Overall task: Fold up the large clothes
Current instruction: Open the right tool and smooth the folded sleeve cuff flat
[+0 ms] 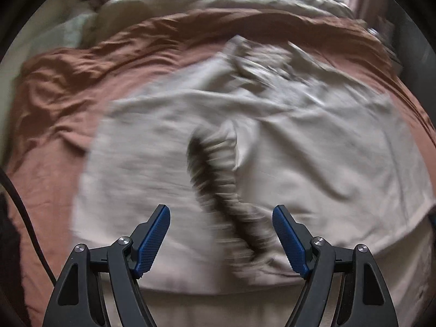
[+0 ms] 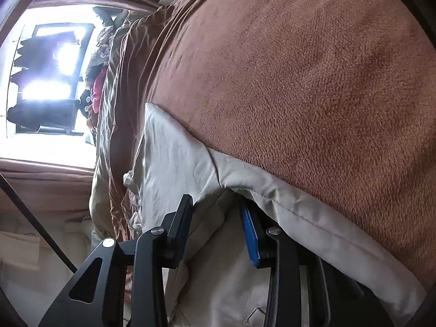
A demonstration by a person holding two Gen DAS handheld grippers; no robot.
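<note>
I have the beige garment (image 1: pixel 272 141) lying spread on the brown blanket (image 1: pixel 81 87) that covers the bed, and from my left wrist view it looks crumpled rather than folded: a gathered, ribbed band (image 1: pixel 218 179) snakes down its middle and the far end is bunched up. The picture is blurred, so I cannot make out sleeves or legs with any certainty.

My left gripper (image 1: pixel 221 238) hangs above the cloth with its jaws spread wide and nothing between them; it is released.

My right gripper (image 2: pixel 216 218) is tilted in low at the garment's edge (image 2: pixel 299 207), where a hemmed border meets the blanket. Beige fabric sits between its 2 fingers, and the jaws stand fairly narrow, but a gap shows beside the blue pad (image 2: pixel 249 234), so I cannot tell whether the grip has bitten yet.

My judgement: the task is at its start. No clean fold is visible. What is left is securing this edge, taking a second hold with the left, flattening the cloth, then making every fold.
</note>
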